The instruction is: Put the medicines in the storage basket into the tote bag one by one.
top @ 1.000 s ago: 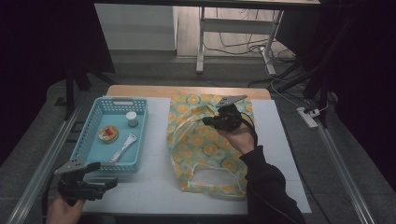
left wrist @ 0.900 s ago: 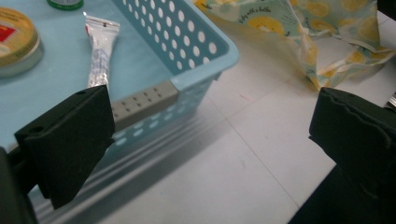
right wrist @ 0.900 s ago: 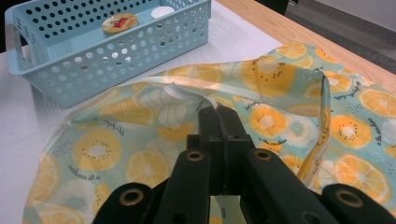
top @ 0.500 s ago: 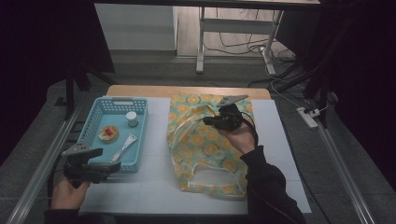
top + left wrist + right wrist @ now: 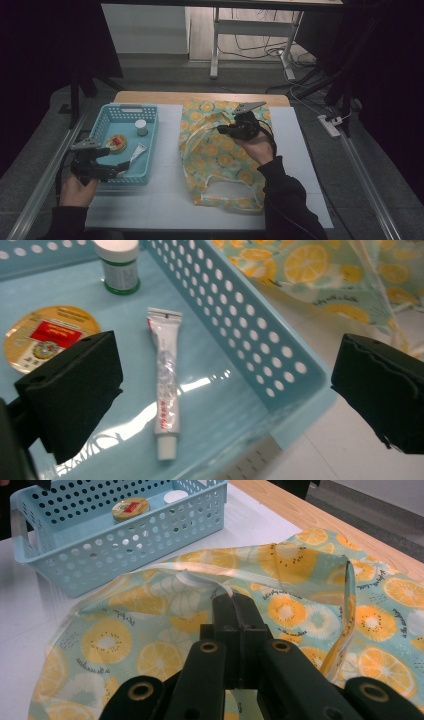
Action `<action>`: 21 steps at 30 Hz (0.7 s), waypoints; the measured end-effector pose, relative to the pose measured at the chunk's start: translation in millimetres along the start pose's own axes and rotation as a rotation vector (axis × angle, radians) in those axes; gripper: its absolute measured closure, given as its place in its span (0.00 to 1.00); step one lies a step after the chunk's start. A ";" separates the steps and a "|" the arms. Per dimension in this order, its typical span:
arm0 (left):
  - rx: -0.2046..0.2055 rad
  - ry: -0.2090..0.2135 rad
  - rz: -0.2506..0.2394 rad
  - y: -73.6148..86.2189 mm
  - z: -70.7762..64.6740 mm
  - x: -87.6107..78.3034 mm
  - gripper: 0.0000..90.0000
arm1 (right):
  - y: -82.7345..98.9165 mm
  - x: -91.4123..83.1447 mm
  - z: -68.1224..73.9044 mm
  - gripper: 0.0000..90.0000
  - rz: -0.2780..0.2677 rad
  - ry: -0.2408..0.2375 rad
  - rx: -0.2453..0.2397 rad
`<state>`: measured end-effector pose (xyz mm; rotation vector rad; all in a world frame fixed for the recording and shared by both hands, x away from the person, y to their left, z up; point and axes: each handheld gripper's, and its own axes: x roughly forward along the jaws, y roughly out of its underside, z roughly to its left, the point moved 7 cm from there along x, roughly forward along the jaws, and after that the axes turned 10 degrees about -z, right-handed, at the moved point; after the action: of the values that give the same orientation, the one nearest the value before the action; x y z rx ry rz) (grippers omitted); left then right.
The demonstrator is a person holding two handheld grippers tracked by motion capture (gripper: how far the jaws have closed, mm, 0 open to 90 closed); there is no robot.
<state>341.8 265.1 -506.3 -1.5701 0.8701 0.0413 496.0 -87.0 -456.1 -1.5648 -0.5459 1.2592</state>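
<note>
A fruit-print bag (image 5: 215, 160) lies flat on the white mat, its opening toward the blue basket (image 5: 124, 107). My right gripper (image 5: 220, 129) is shut on the bag's white-edged rim (image 5: 200, 580), lifting it slightly; in the right gripper view the closed jaws (image 5: 234, 601) pinch the fabric. My left gripper (image 5: 120, 168) stands open at the basket's near right corner. In the left gripper view its wide jaws (image 5: 225, 390) straddle the basket wall (image 5: 250, 330), above a white tube (image 5: 165, 390). A round gold tin (image 5: 45, 335) and a small white-capped jar (image 5: 120, 265) also lie in the basket.
The mat (image 5: 165, 200) covers a wooden table whose bare back edge (image 5: 200, 96) shows. Metal rails (image 5: 45, 175) run along both sides. A power strip (image 5: 331, 125) lies on the floor at the right. A table frame and cables stand beyond the far edge.
My left gripper has moved up from the table's front left corner to the basket's near end, jaws now over its corner. The right gripper and the bag have kept still.
</note>
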 end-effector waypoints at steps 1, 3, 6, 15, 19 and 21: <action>-0.010 -0.001 0.006 -1.8 2.3 1.5 0.00 | -0.1 -0.1 0.0 1.00 0.000 0.000 0.000; -0.026 -0.011 0.016 -4.6 6.0 4.1 0.00 | -0.4 -0.3 0.2 1.00 -0.002 0.001 0.002; -0.033 -0.030 0.019 -9.1 13.8 8.7 0.00 | -0.4 -0.2 0.2 1.00 -0.002 -0.001 0.000; -0.039 -0.049 0.026 -20.4 31.5 25.1 0.00 | -1.1 -0.9 -0.2 1.00 -0.006 0.002 0.002; -0.037 -0.056 0.034 -23.8 37.0 32.5 0.00 | -1.1 -0.7 0.2 1.00 -0.005 0.001 0.003; -0.028 -0.067 0.047 -24.7 41.7 36.9 0.00 | -1.3 -0.7 0.5 1.00 -0.005 0.001 0.002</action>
<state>400.1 281.3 -513.2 -1.5657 0.8570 0.1389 495.6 -87.0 -454.6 -1.5618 -0.5473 1.2548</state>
